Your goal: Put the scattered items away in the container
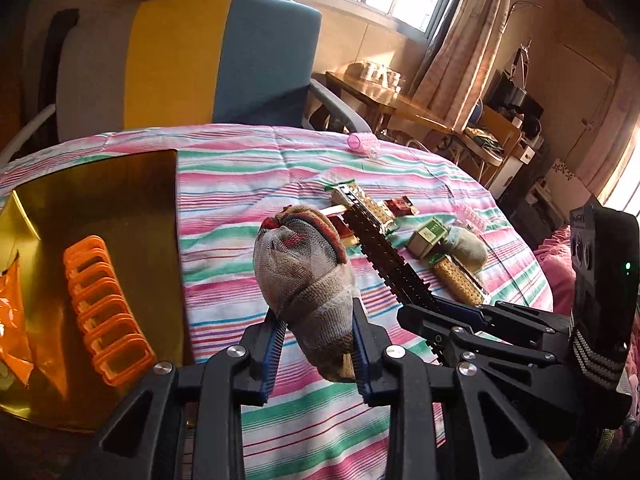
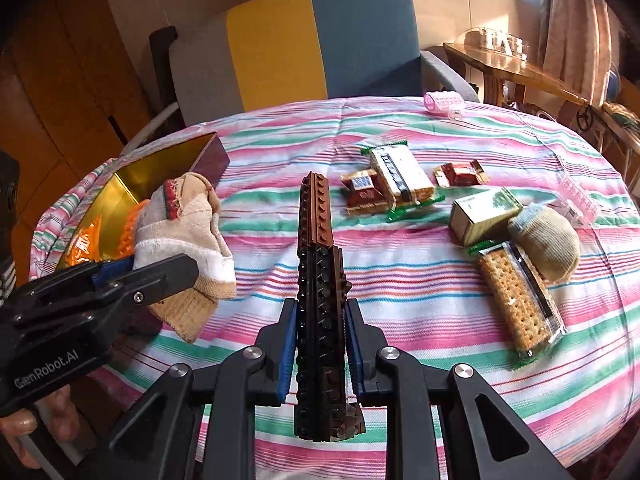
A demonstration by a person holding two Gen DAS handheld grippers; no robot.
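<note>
Gold-lined, the container (image 1: 100,200) sits open at the table's left edge, already holding an orange clip rack (image 1: 106,312). I have the left gripper (image 1: 318,344) clenched on a rolled sock (image 1: 304,276), lifted just right of the container's wall for the drop. My right gripper (image 2: 322,344) clamps a brown brick bar (image 2: 318,264) lengthwise, well apart from the container.

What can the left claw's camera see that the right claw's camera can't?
Only the left camera looks deep into the gold box, showing the whole orange rack. Only the right camera shows the whole cracker pack and a thumb. Both show the sock in the left claw and the brick stick in the right claw.
</note>
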